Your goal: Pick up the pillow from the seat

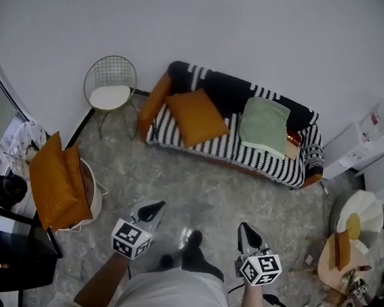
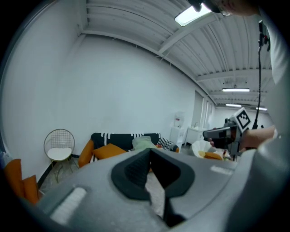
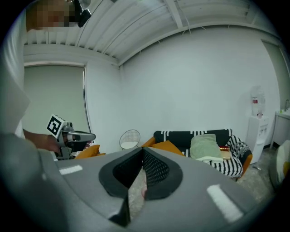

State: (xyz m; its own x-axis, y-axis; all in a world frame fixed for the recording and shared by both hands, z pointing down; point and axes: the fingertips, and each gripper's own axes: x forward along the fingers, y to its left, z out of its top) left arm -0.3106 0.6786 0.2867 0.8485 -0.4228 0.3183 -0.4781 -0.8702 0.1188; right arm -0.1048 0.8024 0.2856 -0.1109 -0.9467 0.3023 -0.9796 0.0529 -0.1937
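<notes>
I hold my left gripper (image 1: 152,210) and right gripper (image 1: 246,233) low in the frame, jaws pressed together on nothing, because the orange pillow (image 1: 196,118) lies well apart on the striped sofa (image 1: 246,159) at upper centre, beside a green pillow (image 1: 264,126).

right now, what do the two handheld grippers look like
The left gripper and right gripper both have pale grey tapered bodies with black ribbed jaw pads. Each carries a white cube printed with black square markers.
</notes>
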